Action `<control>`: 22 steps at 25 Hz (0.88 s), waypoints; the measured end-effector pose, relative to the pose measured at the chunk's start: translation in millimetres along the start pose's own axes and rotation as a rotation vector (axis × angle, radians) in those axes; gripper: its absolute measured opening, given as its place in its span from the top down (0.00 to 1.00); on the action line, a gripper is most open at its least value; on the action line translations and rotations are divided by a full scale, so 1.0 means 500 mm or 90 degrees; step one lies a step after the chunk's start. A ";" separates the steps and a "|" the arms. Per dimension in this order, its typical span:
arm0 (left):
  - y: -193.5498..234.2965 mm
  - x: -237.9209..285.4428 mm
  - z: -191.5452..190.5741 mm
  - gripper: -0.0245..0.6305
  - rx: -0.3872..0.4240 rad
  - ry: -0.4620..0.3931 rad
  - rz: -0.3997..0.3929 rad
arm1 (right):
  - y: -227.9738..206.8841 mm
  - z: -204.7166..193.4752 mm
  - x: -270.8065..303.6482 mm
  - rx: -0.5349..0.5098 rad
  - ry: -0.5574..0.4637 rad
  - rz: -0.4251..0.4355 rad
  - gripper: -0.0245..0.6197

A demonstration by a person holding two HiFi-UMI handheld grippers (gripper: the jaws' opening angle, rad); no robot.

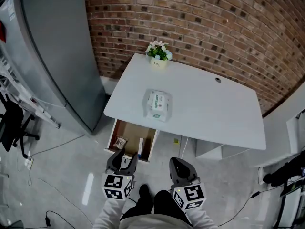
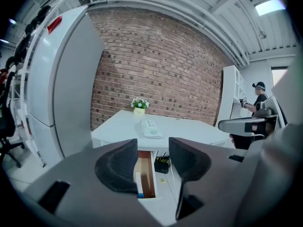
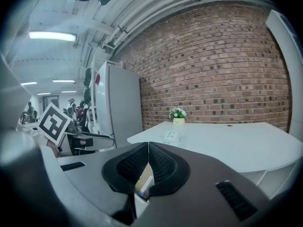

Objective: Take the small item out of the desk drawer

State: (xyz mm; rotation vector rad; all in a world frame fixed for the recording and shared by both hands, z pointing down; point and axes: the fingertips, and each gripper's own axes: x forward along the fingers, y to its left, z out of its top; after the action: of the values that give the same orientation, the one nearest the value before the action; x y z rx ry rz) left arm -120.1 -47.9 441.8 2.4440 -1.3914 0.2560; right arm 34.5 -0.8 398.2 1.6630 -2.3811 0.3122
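The wooden drawer [image 1: 125, 133] stands pulled out under the left end of the white desk [image 1: 209, 113]. Inside lie a small packet [image 1: 120, 141] at the left and a narrow white-and-blue box [image 1: 140, 148] at the right. My left gripper [image 1: 126, 155] hovers just before the drawer's front edge, open, with nothing between its jaws. In the left gripper view the drawer [image 2: 147, 167] and the box [image 2: 139, 183] show through the gap of the left gripper [image 2: 152, 162]. My right gripper [image 1: 177, 163] hangs to the right of the drawer, shut and empty; its view shows the right gripper [image 3: 148, 161] with pads together.
A tissue pack [image 1: 157, 104] and a small flower pot [image 1: 159, 57] sit on the desk. A tall grey cabinet [image 1: 52, 56] stands left, a brick wall behind. A black box [image 2: 162, 163] sits under the desk. Cables lie on the floor [image 1: 66, 194]. A person [image 2: 259, 98] stands far right.
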 end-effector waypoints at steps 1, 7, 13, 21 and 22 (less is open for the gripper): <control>0.000 0.006 -0.003 0.65 0.000 0.003 -0.001 | -0.002 0.002 0.003 -0.001 -0.001 0.000 0.92; 0.002 0.048 -0.028 0.64 0.002 0.025 -0.004 | -0.029 0.002 0.024 0.004 -0.009 -0.007 0.92; 0.013 0.103 -0.053 0.64 0.003 0.057 -0.005 | -0.052 0.003 0.060 0.010 -0.009 -0.008 0.92; 0.026 0.183 -0.101 0.64 0.005 0.116 -0.004 | -0.083 -0.004 0.121 0.018 0.009 0.000 0.92; 0.028 0.193 -0.107 0.64 0.006 0.123 -0.005 | -0.088 -0.005 0.129 0.018 0.011 -0.001 0.92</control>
State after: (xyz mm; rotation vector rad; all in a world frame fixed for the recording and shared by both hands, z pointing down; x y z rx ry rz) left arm -82.7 -113.0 523.9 2.3592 -1.3005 0.4836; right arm 54.3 -72.5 422.0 1.6667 -2.3736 0.3611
